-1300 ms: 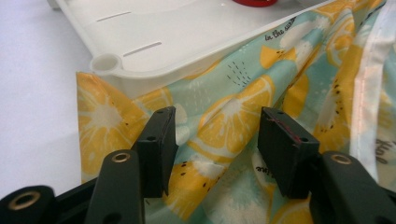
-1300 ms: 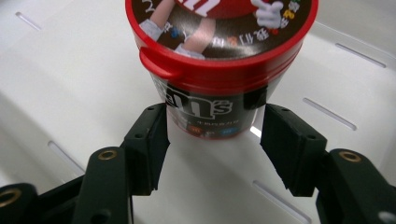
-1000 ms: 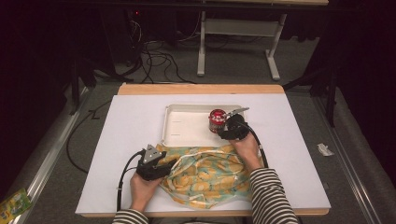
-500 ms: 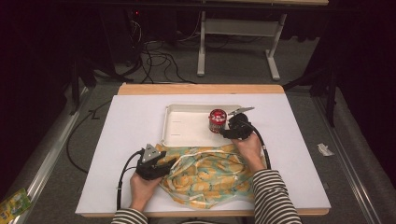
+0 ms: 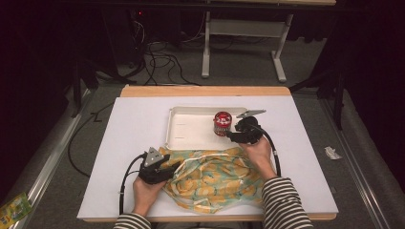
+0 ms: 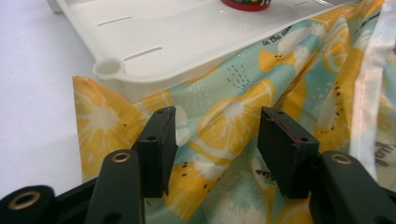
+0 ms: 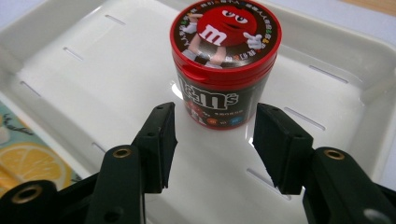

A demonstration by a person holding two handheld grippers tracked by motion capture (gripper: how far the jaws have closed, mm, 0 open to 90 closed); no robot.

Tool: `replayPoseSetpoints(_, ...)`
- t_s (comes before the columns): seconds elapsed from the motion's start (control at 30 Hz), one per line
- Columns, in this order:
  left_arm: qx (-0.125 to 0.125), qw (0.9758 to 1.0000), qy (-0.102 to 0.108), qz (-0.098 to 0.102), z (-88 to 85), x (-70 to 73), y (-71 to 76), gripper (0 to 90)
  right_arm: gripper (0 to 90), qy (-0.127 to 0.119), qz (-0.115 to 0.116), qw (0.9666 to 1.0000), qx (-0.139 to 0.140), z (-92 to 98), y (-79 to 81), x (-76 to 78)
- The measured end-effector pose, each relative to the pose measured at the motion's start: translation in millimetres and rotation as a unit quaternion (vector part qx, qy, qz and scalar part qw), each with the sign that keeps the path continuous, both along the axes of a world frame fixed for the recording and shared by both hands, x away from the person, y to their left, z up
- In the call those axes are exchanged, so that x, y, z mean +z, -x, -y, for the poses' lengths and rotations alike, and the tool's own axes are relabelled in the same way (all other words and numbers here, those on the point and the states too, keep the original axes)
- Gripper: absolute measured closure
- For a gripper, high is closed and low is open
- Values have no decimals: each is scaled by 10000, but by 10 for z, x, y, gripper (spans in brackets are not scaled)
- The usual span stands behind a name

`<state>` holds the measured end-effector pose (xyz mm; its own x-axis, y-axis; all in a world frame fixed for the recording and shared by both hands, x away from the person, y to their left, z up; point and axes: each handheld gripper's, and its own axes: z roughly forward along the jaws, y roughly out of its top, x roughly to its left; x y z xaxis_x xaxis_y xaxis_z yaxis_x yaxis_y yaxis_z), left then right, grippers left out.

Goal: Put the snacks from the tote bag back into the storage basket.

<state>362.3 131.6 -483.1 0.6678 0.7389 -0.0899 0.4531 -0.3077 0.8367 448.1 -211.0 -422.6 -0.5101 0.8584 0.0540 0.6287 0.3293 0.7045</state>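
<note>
The tabletop (image 5: 133,143) is white, with a strip of light wood (image 5: 205,90) along its far edge. Under it and around it lies a grey carpet floor (image 5: 305,71). Behind the tabletop stands a grey metal frame (image 5: 241,45) with two legs, and black cables (image 5: 162,52) lie on the floor near it. The room behind is very dark. A small white scrap (image 5: 331,152) lies on the floor at the right.
</note>
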Motion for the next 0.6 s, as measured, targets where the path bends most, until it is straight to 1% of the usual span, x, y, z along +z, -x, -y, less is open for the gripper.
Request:
replayPoseSetpoints(0.03, 0, 10000, 5, 0, 0, 0, 1, 474, 496, -7, -18, 10000, -18, 1, 18, 18)
replayPoseSetpoints(0.07, 0, 10000, 10, 4, 0, 0, 3, 474, 495, 6, 40, 10000, 20, 7, 26, 31)
replayPoseSetpoints(0.23, -2, 10000, 9, 30, 1, 3, 9, 474, 492, -132, 140, 9998, 9, 45, 90, 99)
replayPoseSetpoints(0.37, -3, 10000, 19, 50, 0, 4, 9, 474, 491, -177, 171, 9997, 2, 96, 142, 149)
replayPoseSetpoints(0.47, -6, 10000, 33, 56, 2, 6, 12, 474, 492, -280, 242, 9993, -30, 140, 193, 177)
replayPoseSetpoints(0.6, -14, 10000, 50, 60, 2, 8, 11, 476, 495, -307, 265, 9992, -28, 203, 255, 188)
